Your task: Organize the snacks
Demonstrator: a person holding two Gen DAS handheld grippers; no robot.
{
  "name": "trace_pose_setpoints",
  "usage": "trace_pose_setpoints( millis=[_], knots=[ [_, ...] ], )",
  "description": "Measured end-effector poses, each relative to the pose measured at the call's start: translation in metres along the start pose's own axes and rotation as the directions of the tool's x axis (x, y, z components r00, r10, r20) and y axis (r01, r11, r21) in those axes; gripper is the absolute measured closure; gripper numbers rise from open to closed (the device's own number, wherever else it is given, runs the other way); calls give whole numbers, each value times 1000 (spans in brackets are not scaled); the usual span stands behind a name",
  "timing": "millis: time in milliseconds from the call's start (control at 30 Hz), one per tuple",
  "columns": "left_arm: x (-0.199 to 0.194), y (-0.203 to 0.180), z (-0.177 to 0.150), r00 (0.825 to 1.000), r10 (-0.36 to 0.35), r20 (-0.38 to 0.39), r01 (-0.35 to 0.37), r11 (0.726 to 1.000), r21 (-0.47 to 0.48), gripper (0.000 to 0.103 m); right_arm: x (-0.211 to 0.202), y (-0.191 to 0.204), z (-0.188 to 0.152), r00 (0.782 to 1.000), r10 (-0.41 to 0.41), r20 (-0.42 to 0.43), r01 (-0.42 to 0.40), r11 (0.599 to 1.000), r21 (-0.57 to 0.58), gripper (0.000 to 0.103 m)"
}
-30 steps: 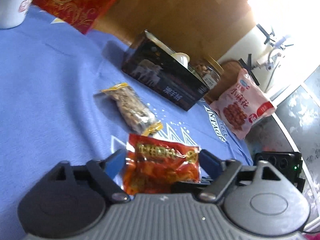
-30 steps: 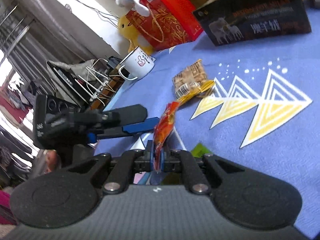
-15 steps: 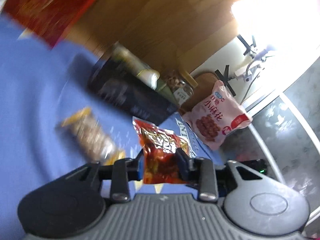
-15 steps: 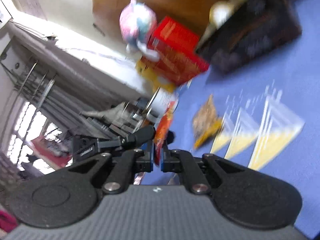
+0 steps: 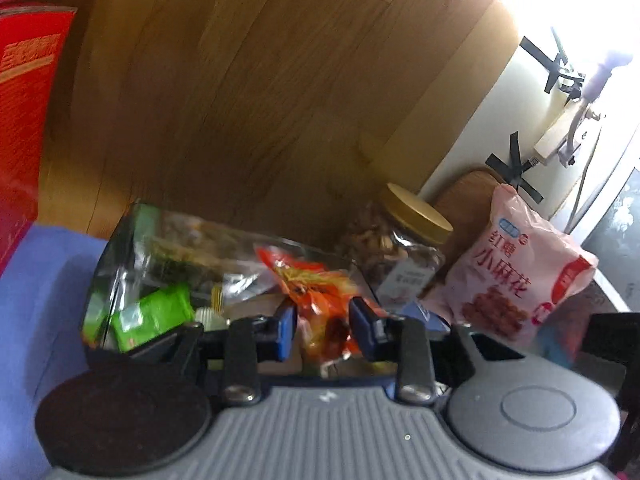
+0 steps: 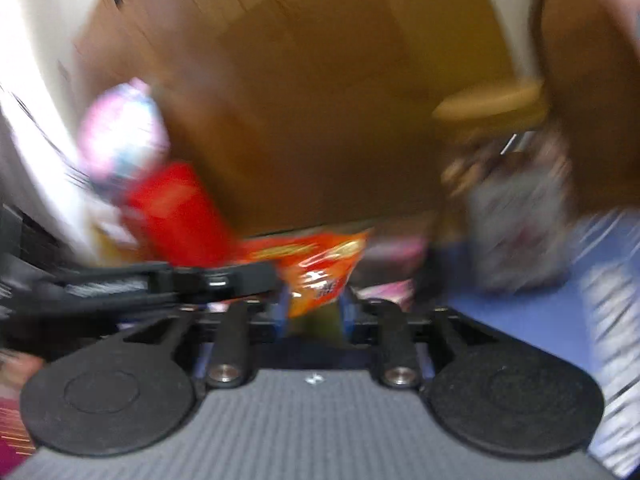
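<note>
An orange-red snack packet hangs between the fingers of my left gripper, which is shut on its lower part, right above the open dark box. Green packets lie inside the box. In the blurred right wrist view the same packet stands between the fingers of my right gripper, whose jaws are parted with a gap on each side of it. The left gripper's black finger reaches in from the left.
A jar with a gold lid stands right of the box. A pink snack bag leans further right. A red gift bag is at the left, a wooden panel behind. Blue cloth covers the table.
Both grippers lifted the packet from the cloth and carried it to the box. The left gripper closed on it; the right gripper's jaws have opened.
</note>
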State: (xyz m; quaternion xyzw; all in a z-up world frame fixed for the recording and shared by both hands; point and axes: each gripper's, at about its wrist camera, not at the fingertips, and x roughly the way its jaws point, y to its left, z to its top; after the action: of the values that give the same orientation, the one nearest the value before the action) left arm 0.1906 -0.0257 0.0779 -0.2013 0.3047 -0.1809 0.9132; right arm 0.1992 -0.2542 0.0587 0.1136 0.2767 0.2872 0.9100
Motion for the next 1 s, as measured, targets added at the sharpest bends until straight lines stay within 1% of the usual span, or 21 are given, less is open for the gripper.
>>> trace_pose_setpoints(
  millis=[33, 67, 133, 200, 267, 333, 400, 433, 467, 533, 567, 600, 633, 667, 700, 733, 767, 833, 900, 933, 1000],
  knots=[
    [-1, -3, -1, 1000, 18, 12, -18, 1000, 12, 63, -1, 3, -1, 997, -70, 37, 72, 997, -38, 55],
    [-3, -6, -2, 999, 31, 26, -31, 999, 20, 54, -4, 3, -3, 992, -103, 77, 107, 993, -51, 55],
    [-18, -9, -7, 997, 45, 65, -48, 998, 44, 53, -18, -1, -9, 987, -91, 135, 94, 995, -20, 56],
    [-42, -5, -13, 994, 40, 100, -45, 997, 54, 53, -35, -1, -19, 980, -82, 179, 83, 997, 5, 55],
    [-66, 6, -18, 992, 37, 124, -41, 999, 30, 53, -47, 5, -31, 984, -32, 177, 34, 999, -9, 56],
    [-93, 24, -27, 989, 71, 129, -71, 997, -6, 53, -53, 19, -43, 991, 41, 129, -37, 999, -37, 55],
    [-109, 41, -38, 988, 110, 112, -107, 994, -38, 52, -49, 32, -58, 992, 129, 17, -128, 991, -50, 48],
    [-114, 52, -45, 988, 127, 91, -122, 991, -53, 48, -44, 39, -68, 983, 177, -55, -180, 983, -45, 48],
    [-114, 59, -50, 988, 142, 68, -137, 988, -71, 45, -40, 47, -75, 973, 207, -105, -212, 976, -39, 48],
    [-110, 73, -63, 987, 160, -1, -160, 982, -105, 45, -28, 63, -92, 939, 263, -223, -272, 962, -8, 47],
    [-107, 77, -68, 987, 157, -32, -159, 982, -105, 45, -23, 68, -99, 916, 290, -277, -293, 956, 29, 47],
    [-103, 78, -74, 986, 155, -60, -161, 982, -101, 47, -23, 72, -106, 899, 310, -310, -305, 950, 65, 47],
    [-98, 77, -82, 984, 148, -94, -157, 983, -93, 55, -20, 74, -110, 882, 332, -334, -311, 943, 115, 47],
    [-95, 75, -89, 984, 137, -117, -148, 985, -88, 64, -20, 74, -113, 870, 352, -346, -314, 935, 163, 48],
    [-93, 70, -97, 984, 132, -124, -142, 987, -78, 70, -20, 73, -117, 860, 371, -350, -315, 926, 208, 48],
    [-94, 66, -104, 986, 107, -129, -117, 990, -76, 75, -20, 71, -118, 860, 382, -339, -315, 919, 236, 49],
    [-95, 61, -109, 988, 91, -128, -102, 992, -80, 75, -20, 70, -118, 864, 377, -333, -306, 920, 247, 53],
    [-102, 52, -118, 989, 93, -114, -104, 990, -98, 75, -23, 68, -119, 877, 354, -325, -279, 926, 254, 57],
    [-108, 50, -126, 991, 77, -108, -91, 987, -130, 75, -30, 62, -122, 883, 342, -322, -270, 931, 247, 67],
    [-111, 49, -131, 993, 54, -107, -71, 985, -156, 75, -32, 61, -123, 885, 339, -318, -268, 931, 247, 68],
    [-118, 48, -139, 994, 15, -111, -36, 981, -189, 75, -40, 56, -129, 882, 351, -314, -282, 928, 244, 69]
  ],
)
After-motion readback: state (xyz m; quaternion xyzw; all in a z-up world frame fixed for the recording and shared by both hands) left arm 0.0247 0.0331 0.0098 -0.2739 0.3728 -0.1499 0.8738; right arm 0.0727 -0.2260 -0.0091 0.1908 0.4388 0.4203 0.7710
